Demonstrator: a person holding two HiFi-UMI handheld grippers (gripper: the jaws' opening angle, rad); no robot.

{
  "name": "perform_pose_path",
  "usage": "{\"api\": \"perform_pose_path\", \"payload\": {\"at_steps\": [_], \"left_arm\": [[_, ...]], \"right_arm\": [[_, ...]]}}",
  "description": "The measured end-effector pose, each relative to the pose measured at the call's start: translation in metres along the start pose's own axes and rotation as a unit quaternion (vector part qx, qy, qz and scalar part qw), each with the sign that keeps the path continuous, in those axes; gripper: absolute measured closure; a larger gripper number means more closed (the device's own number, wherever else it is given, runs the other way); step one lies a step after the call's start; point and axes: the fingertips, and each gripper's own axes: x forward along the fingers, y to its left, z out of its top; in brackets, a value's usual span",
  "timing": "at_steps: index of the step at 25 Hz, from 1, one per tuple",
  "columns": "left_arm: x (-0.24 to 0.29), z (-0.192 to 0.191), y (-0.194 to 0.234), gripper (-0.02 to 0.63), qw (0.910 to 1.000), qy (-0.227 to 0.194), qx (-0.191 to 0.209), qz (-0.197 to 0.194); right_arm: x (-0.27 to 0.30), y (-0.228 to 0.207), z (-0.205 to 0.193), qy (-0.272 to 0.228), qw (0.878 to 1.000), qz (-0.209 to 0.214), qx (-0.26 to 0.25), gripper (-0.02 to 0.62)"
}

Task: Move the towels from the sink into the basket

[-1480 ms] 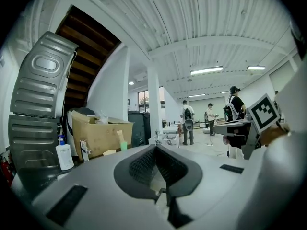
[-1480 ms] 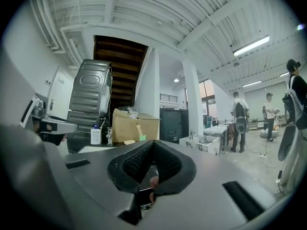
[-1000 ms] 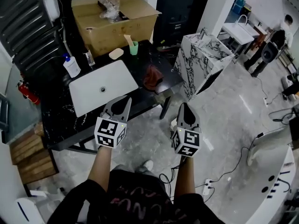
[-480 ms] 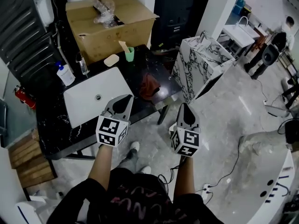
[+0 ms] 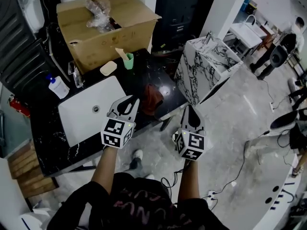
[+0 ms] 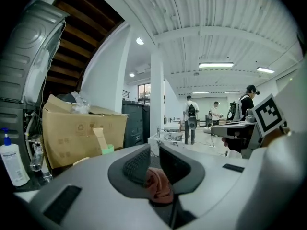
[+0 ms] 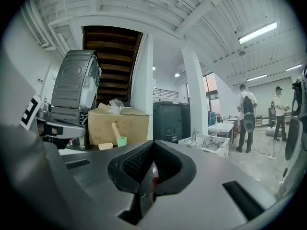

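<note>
The biggest thing is the black bench (image 5: 48, 143), which runs across the left side of the head view. At its far end stands a big brown cardboard box (image 5: 110, 32) with some crinkly clear plastic on top. To the right of the bench, on the grey floor, is a white block with black marble lines (image 5: 206, 66).

A white sink (image 5: 84, 116) is set into the bench. The red towel (image 5: 152, 96) is not in the sink. It lies in a heap on the black bench top, just to the right of the sink, near the bench's edge.

The left claw (image 5: 128, 102) is up in the air over the near edge of the bench, between the sink and the towel. Its jaws are opening and stand a little way apart. Nothing is pinched in them. In the left gripper view the towel (image 6: 158, 183) shows through the gap, farther off.

The right claw (image 5: 190, 110) is over the floor, to the right of the towel. Its jaws are pressed together at the tips and pinch nothing.

Behind the sink are a white soap bottle (image 5: 58, 86), a green cup (image 5: 128, 61) with a stick in it, and a pale bar of soap (image 5: 108, 68).
</note>
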Motion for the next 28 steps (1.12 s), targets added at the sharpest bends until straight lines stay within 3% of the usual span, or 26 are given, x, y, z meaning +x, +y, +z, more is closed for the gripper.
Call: {"api": "perform_pose_path", "payload": {"at_steps": [2, 16, 28], "left_arm": [[0.011, -0.005, 0.001, 0.491, 0.9999, 0.012, 0.0, -0.009], [0.076, -0.052, 0.002, 0.453, 0.9956, 0.084, -0.001, -0.041], [0.146, -0.117, 0.01, 0.408, 0.9817, 0.178, -0.013, -0.067]], "right_arm": [[0.01, -0.001, -0.002, 0.005, 1.0, 0.002, -0.002, 0.581], [0.051, -0.018, -0.024, 0.03, 0.999, -0.007, 0.009, 0.581], [0.075, -0.044, -0.059, 0.073, 0.996, -0.04, 0.024, 0.581]]}}
